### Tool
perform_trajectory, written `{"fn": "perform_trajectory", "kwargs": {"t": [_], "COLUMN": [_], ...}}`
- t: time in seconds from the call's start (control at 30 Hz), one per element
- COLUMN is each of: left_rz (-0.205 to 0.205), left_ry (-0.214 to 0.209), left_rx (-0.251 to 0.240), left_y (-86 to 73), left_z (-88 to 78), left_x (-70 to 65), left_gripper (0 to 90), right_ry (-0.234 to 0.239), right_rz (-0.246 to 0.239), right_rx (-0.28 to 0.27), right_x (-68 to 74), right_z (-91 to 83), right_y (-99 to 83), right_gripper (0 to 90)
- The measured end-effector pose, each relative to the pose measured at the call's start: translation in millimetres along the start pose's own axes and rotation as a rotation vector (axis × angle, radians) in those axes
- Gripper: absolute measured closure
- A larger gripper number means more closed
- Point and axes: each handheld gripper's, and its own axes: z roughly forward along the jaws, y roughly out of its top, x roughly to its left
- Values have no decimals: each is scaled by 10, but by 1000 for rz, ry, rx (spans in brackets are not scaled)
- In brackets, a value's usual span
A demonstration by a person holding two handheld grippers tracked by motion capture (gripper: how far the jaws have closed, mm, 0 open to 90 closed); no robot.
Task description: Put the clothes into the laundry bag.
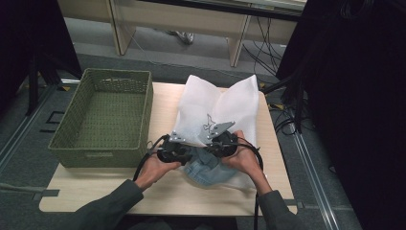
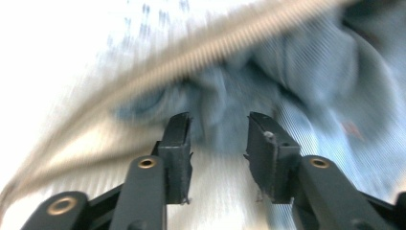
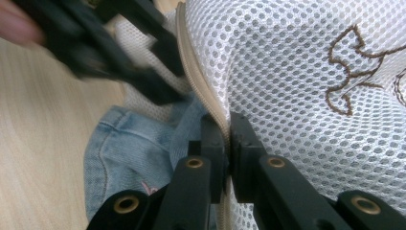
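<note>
Risk noted: with the right claw (image 3: 227,143) clamped on the zipper edge of the white mesh bag (image 1: 218,108) mid-bench, the left claw (image 2: 218,143), part open over the denim garment (image 1: 206,170), may snag mesh and drag the half-inserted denim out.

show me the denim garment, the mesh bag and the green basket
denim garment (image 1: 207,171), high view, on the blue fabric below the hands
mesh bag (image 3: 287,62), right gripper view, on its white netting
green basket (image 1: 76,120), high view, on its left woven wall
</note>
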Motion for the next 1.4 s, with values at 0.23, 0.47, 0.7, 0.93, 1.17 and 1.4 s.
{"fn": "perform_trajectory", "kwargs": {"t": [0.23,0.47,0.7,0.93,1.17,1.4], "left_rz": [78,153,170,163,202,250], "left_ry": [-27,-7,-7,-34,-28,-41], "left_rx": [109,122,145,149,163,173], "left_y": [-217,-208,-245,-345,-437,-543], "left_z": [-65,91,47,-40,-119,-235], "left_x": [-10,-21,-90,-185,-313,-398], "left_gripper": [510,669,842,855,863,869], "right_ry": [4,19,41,33,-24,-77], "right_rz": [-20,-16,8,4,2,29], "right_rx": [-3,20,84,123,112,103], "right_x": [-2,-2,1,0,-90,-275], "right_z": [25,72,232,420,537,598], "right_y": [9,-8,-86,-112,-77,-39], "right_gripper": [869,869,872,878,883,884]}}
